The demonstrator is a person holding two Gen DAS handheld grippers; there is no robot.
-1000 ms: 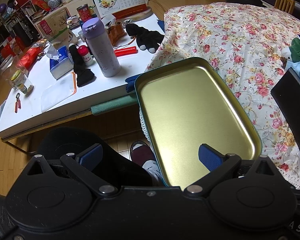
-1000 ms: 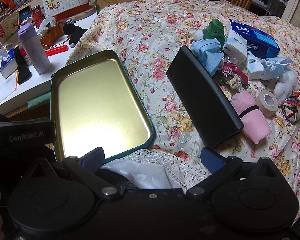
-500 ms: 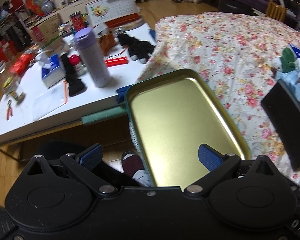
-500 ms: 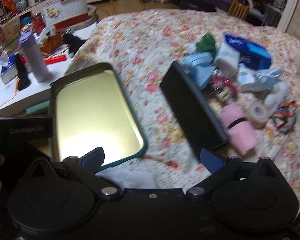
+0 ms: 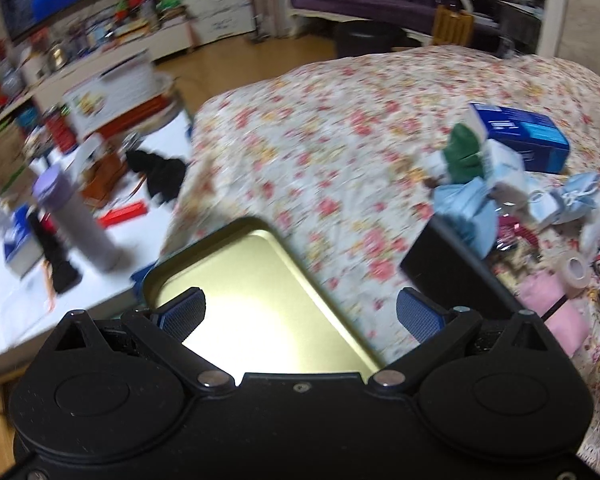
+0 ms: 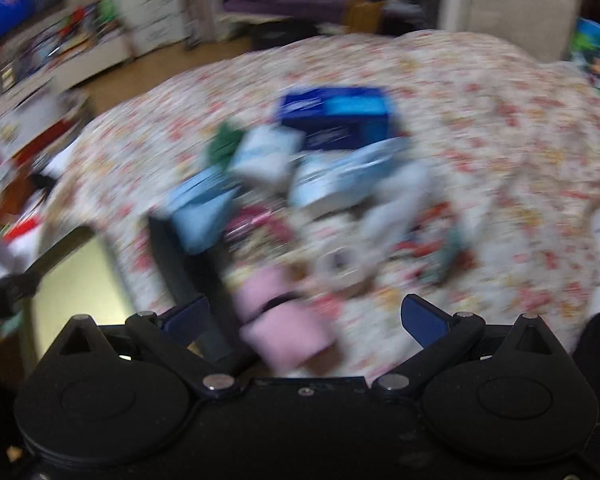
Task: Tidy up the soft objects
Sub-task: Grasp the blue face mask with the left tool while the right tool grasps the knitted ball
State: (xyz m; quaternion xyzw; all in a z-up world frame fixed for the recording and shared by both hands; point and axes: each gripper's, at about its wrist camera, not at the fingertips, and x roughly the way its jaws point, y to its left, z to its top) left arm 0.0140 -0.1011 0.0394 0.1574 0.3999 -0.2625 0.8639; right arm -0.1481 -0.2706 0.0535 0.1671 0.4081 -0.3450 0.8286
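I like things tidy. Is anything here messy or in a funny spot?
Yes. The soft things lie in a jumbled heap on the flowery bedspread, with a blue box behind them. The gold tin tray sits empty, tilted at the bed's edge.

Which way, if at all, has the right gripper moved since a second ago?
Yes. The right gripper has swung right and forward: the pink roll now sits between its fingers, and the gold tin tray has slid to the left edge.
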